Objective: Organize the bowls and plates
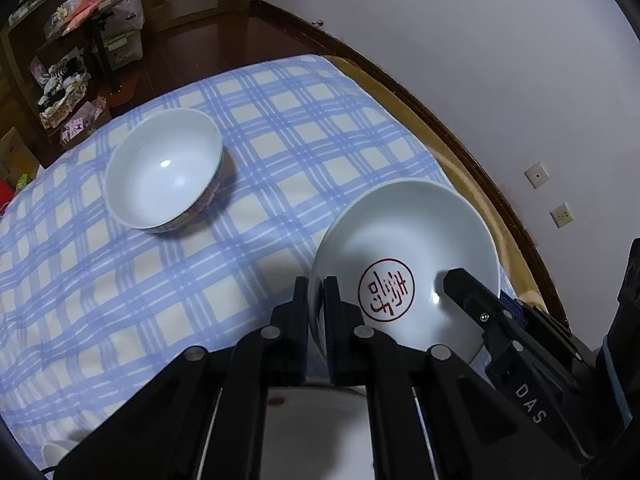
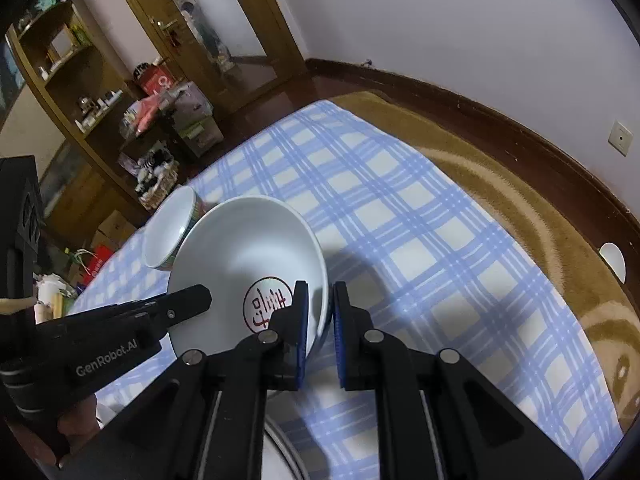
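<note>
Marked bowl (image 1: 404,264): white, round, red circular seal with characters on the inner bottom; no long axis; tilted, opening turned up and toward both cameras; raised above the checked cloth (image 1: 200,280), shadow cast on it below.
Left gripper (image 1: 316,300): jaws nearly pressed together, pinching the marked bowl's rim, one pad outside the wall, one inside; seen from the right wrist as a black arm (image 2: 180,304) reaching in over the bowl's left edge.
Right gripper (image 2: 320,312): jaws drawn close, pinching the opposite rim, wall of the bowl between the blue pads; seen from the left wrist at the bowl's right side.
Second bowl (image 1: 164,168): white inside, patterned outside, upright on the cloth, opening up; ahead of and left of the left jaws, well apart from them; from the right wrist, partly hidden behind the marked bowl.
Plate (image 1: 312,432): white, small red spot, directly beneath the left jaws, mostly hidden by the gripper body.
Surface: blue-and-white checked cloth over a tan blanket (image 2: 520,208); table or bed, cannot tell.
Hand (image 2: 60,432): at the lower left of the right wrist view, under the left gripper's handle.
</note>
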`<action>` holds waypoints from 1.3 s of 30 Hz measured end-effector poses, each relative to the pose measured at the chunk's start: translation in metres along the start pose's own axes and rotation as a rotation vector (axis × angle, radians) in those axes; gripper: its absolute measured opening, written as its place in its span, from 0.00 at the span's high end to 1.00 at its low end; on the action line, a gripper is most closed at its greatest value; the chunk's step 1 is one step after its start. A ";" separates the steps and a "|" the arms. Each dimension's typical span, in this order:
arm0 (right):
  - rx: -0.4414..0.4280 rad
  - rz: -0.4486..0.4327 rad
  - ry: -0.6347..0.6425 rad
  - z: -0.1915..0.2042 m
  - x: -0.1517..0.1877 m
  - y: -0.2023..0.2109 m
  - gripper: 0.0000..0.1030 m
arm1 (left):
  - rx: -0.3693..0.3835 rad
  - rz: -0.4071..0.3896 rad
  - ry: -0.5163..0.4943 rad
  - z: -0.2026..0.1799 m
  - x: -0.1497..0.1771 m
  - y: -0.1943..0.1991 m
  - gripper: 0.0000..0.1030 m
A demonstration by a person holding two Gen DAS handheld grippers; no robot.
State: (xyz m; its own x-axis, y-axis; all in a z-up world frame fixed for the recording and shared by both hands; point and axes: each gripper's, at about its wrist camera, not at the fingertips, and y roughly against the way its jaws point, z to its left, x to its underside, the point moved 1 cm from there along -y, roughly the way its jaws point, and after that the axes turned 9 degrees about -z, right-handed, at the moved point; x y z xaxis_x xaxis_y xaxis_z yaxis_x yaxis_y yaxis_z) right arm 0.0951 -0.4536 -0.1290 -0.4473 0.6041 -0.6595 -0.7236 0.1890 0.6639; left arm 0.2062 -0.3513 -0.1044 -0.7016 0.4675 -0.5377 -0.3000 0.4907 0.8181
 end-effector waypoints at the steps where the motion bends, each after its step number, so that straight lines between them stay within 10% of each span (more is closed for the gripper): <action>1: -0.006 -0.002 -0.002 0.001 0.000 0.004 0.88 | -0.003 -0.005 -0.001 0.000 0.001 0.004 0.93; 39: -0.376 0.100 0.315 0.206 0.120 0.059 0.88 | -0.300 -0.089 0.260 0.165 0.153 0.187 0.91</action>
State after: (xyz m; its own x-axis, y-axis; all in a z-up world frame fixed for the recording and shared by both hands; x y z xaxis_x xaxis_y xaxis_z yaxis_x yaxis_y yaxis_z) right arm 0.1069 -0.2103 -0.0967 -0.6196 0.3309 -0.7118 -0.7822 -0.1850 0.5949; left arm 0.1493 -0.0666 -0.0674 -0.7930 0.2129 -0.5708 -0.5149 0.2667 0.8147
